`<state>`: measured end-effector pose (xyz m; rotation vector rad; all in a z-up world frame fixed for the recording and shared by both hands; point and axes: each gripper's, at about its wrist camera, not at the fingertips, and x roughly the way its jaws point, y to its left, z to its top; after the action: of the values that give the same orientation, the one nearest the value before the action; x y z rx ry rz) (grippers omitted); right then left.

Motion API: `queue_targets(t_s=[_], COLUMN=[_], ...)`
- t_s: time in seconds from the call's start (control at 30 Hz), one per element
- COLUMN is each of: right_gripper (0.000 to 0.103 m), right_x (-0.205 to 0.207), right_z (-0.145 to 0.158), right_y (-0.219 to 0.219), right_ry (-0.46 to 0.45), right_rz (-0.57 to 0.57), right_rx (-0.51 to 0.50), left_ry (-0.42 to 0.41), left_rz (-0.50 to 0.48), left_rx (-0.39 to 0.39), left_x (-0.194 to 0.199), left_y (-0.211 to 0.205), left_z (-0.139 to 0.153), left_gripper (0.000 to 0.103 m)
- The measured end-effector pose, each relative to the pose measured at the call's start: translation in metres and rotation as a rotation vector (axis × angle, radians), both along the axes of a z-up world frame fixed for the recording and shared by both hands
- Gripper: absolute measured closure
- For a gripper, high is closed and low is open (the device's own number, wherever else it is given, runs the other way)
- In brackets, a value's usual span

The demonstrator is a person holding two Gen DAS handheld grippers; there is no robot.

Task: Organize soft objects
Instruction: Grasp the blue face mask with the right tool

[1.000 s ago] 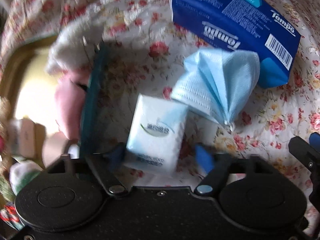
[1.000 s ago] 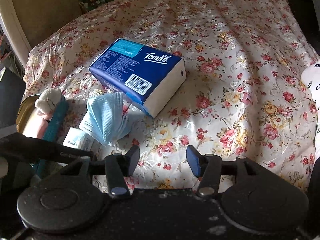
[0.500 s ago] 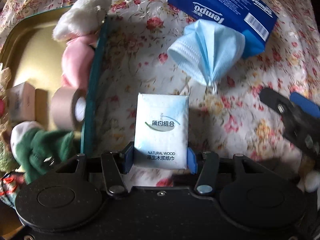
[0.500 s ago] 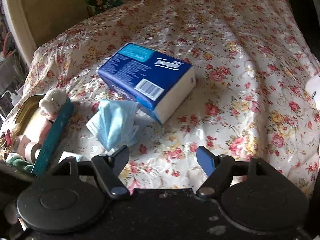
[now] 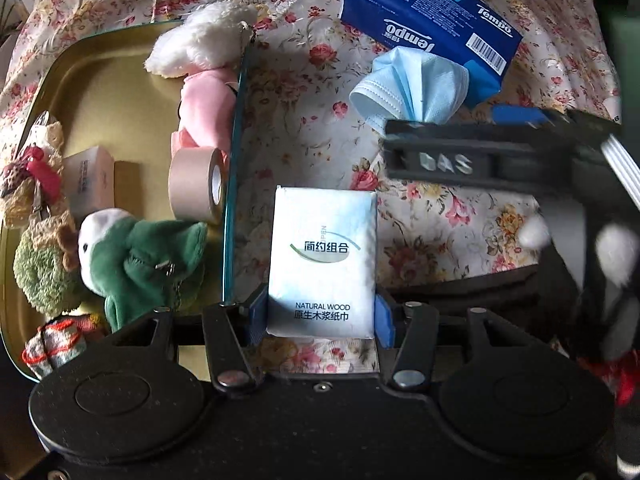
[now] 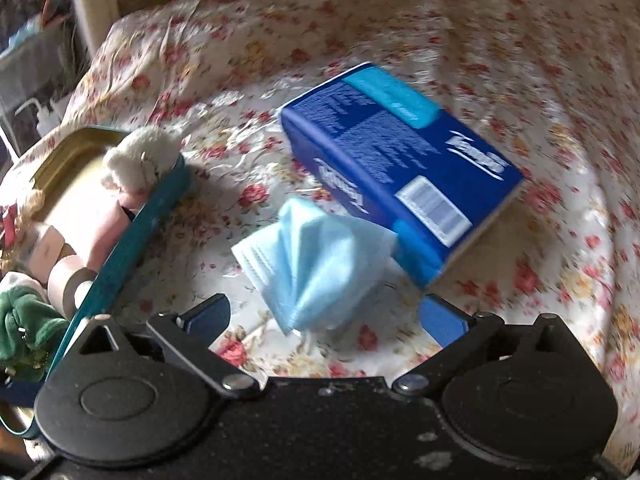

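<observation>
White tissue pack (image 5: pixel 323 260) is clamped between the left gripper (image 5: pixel 320 314) pads, held over the floral cloth (image 5: pixel 304 120) just beside the gold tin (image 5: pixel 100 92).

Right wrist view: right gripper (image 6: pixel 326 320), jaws just opened wide, empty, straddles the crumpled blue mask (image 6: pixel 316 264) tip; blue Tempo pack (image 6: pixel 400 176) touches the mask.

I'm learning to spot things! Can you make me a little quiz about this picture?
1. True or false: the left gripper is shut on the tissue pack.
2. What lies between the open right gripper's fingers: A mask, B tape, C blue box?
3. Fill in: the green plush lies in the ____.

Key: 1 true; 2 A; 3 tin.
</observation>
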<state>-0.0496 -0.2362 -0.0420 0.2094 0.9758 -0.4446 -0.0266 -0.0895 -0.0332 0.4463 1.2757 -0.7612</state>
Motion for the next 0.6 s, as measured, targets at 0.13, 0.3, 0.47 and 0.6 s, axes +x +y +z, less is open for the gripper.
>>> queue_targets(t_s=[0.13, 0.3, 0.47, 0.6], right_gripper=[0.001, 0.004, 0.061, 0.079], right_x=[0.009, 0.009, 0.011, 0.002], right_z=[0.0, -0.006, -0.017, -0.021], right_y=[0.0, -0.012, -0.017, -0.021], right_ry=[0.0, 0.015, 0.039, 0.023], right_rz=[-0.001, -0.045, -0.037, -0.06], right_rx=[0.001, 0.039, 0.089, 0.143], left_ry=[0.007, -0.005, -0.008, -0.015], left_rz=[-0.016, -0.036, -0.034, -0.033], left_rx=[0.0, 0.008, 0.007, 0.0], left_x=[-0.005, -0.008, -0.008, -0.008], left_y=[0.004, 0.002, -0.002, -0.001], left_z=[0.003, 0.003, 0.003, 0.005], left_gripper=[0.053, 0.053, 0.053, 0.053])
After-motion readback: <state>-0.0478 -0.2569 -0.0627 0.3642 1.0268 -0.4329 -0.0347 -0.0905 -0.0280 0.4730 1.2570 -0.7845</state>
